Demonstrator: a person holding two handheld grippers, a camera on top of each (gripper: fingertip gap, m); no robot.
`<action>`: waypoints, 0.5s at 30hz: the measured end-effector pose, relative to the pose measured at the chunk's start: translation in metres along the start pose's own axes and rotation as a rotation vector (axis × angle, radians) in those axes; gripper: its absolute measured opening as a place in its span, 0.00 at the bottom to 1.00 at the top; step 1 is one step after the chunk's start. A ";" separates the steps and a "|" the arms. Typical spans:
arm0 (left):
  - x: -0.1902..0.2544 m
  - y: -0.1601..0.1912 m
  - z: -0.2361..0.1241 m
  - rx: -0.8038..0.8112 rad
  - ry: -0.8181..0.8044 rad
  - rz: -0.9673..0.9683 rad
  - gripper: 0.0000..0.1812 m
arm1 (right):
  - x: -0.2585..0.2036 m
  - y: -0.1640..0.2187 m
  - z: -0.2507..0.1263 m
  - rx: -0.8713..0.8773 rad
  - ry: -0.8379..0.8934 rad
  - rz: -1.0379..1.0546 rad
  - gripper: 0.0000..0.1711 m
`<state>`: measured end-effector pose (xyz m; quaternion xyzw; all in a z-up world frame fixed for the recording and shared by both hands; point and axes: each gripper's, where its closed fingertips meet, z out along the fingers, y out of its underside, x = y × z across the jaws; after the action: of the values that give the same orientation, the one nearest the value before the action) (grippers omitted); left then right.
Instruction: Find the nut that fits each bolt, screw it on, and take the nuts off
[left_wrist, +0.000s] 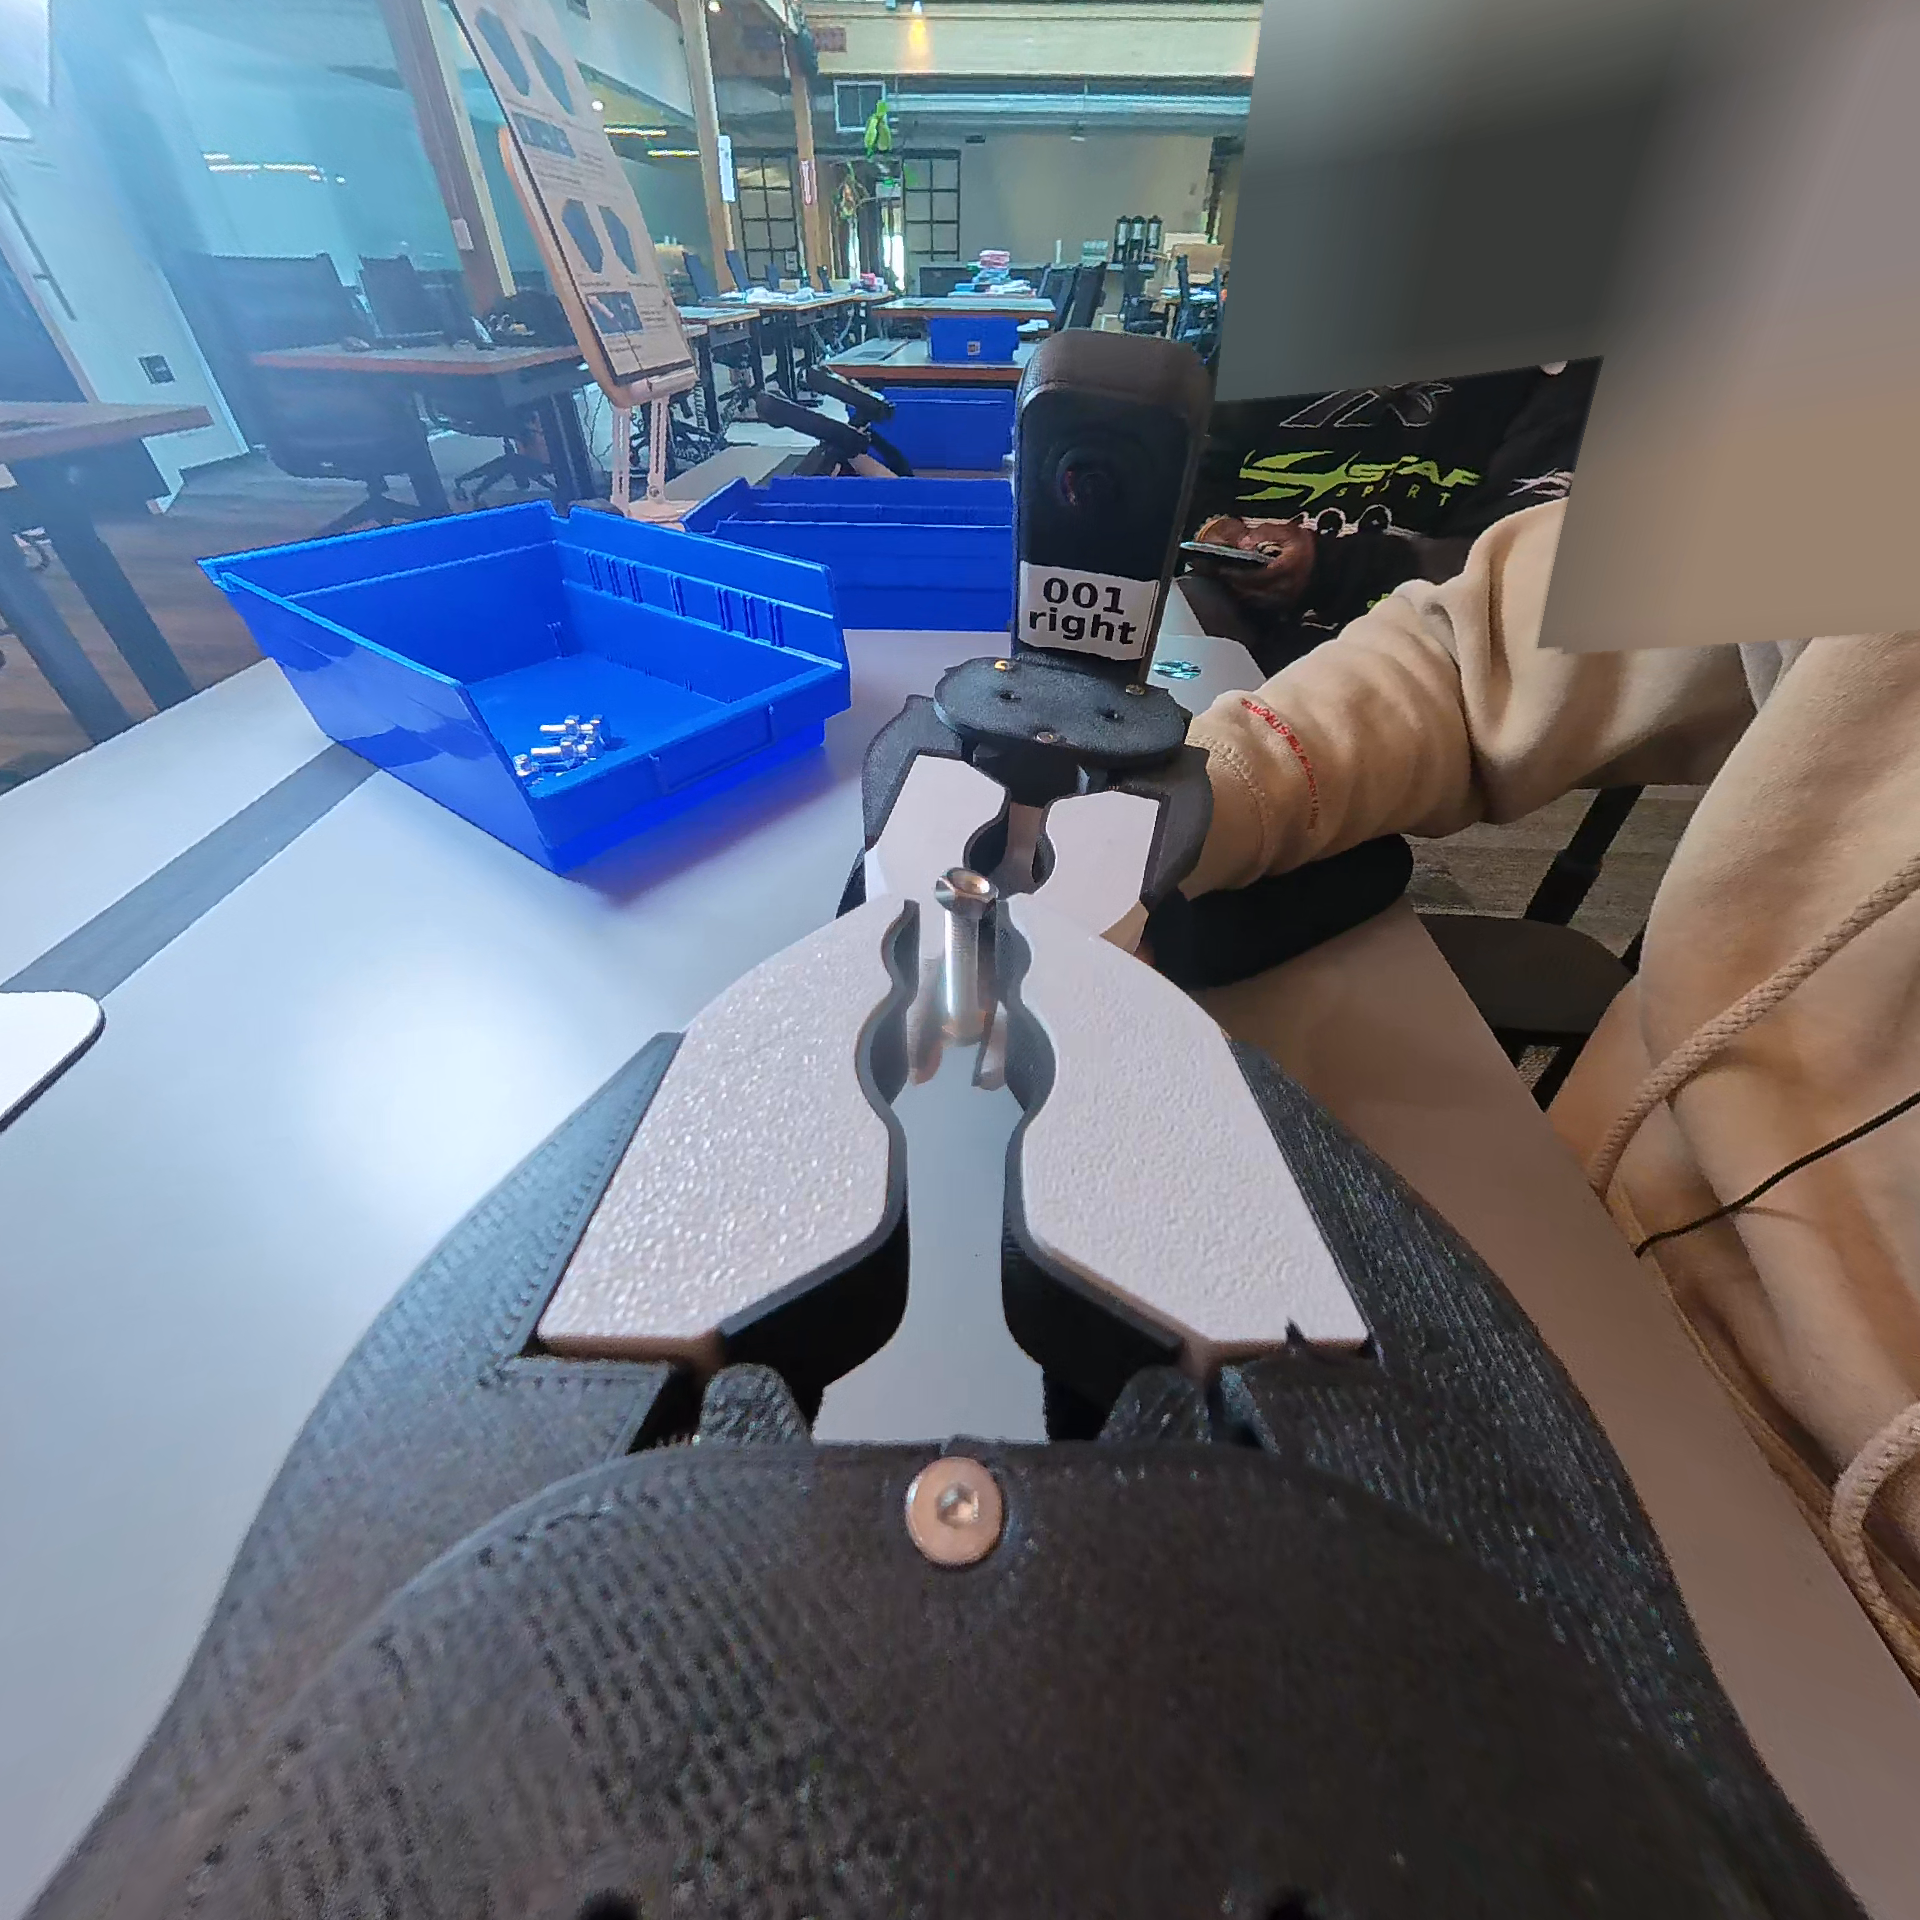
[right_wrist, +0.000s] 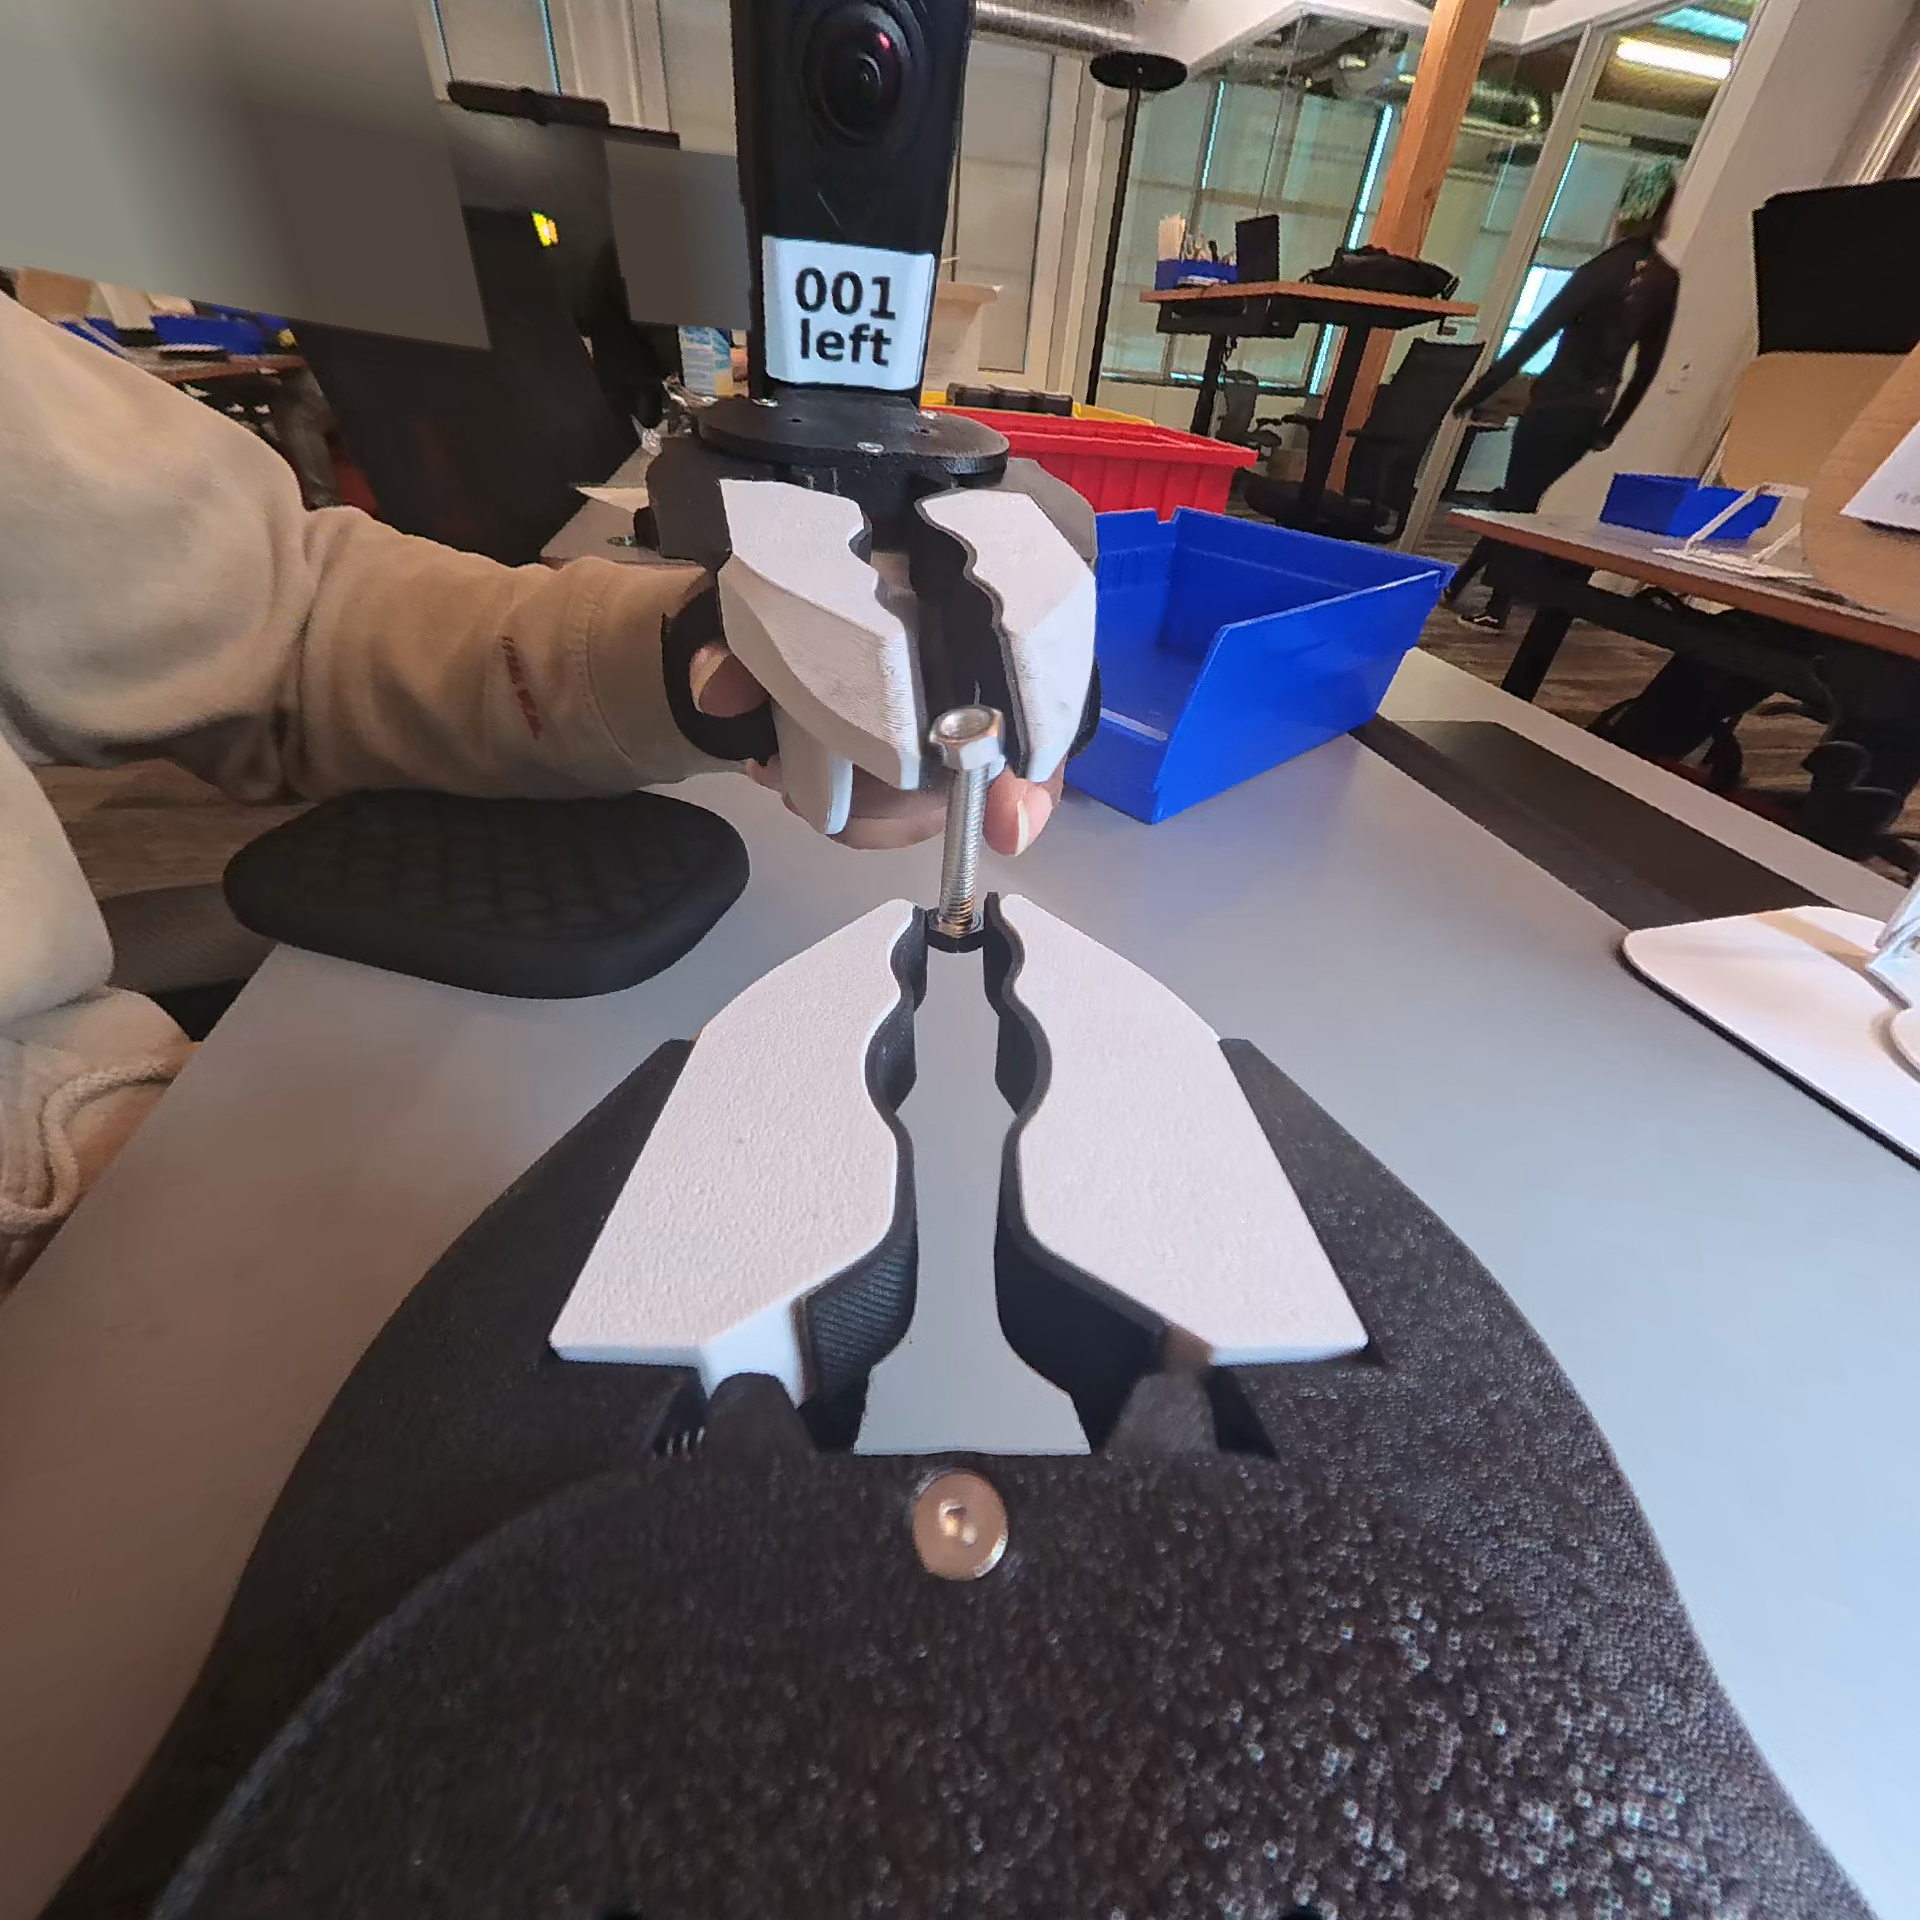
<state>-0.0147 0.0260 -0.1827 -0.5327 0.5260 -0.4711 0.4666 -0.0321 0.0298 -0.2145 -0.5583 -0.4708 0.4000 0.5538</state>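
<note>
A silver bolt (right_wrist: 958, 831) stands upright above the grey table (right_wrist: 1351, 935), with its hex head on top. My left gripper (left_wrist: 956, 925) is shut on the bolt (left_wrist: 954, 982) at the head end. In the right wrist view it (right_wrist: 966, 764) points toward the camera. My right gripper (right_wrist: 956, 920) is shut on a small dark nut (right_wrist: 956, 940) at the bolt's threaded lower end. In the left wrist view the right gripper (left_wrist: 1013, 852) faces me just beyond the bolt's far end. Both are held above the table.
A blue bin (left_wrist: 727, 665) holding several silver parts (left_wrist: 561, 743) sits at the left, and a second blue bin (left_wrist: 862, 530) is behind it. A black wrist pad (right_wrist: 488, 894) lies by the person's sleeve. A white board (right_wrist: 1787, 1018) lies at one side. The table edge (left_wrist: 1558, 1195) runs near the person. Less than 4 cm separates the two grippers' tips.
</note>
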 end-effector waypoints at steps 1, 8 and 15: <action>0.000 0.000 0.000 0.003 0.001 -0.002 0.07 | 0.000 0.000 0.000 0.001 -0.001 -0.001 0.06; -0.002 -0.002 -0.003 0.021 0.005 -0.026 0.08 | 0.000 0.001 0.000 -0.002 -0.002 0.002 0.06; 0.001 0.004 -0.001 -0.010 0.022 -0.027 0.06 | 0.000 0.003 0.001 -0.015 -0.004 0.005 0.06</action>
<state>-0.0158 0.0252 -0.1862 -0.5366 0.5262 -0.4807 0.4518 -0.0330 0.0302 -0.2179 -0.5630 -0.4735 0.3986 0.5477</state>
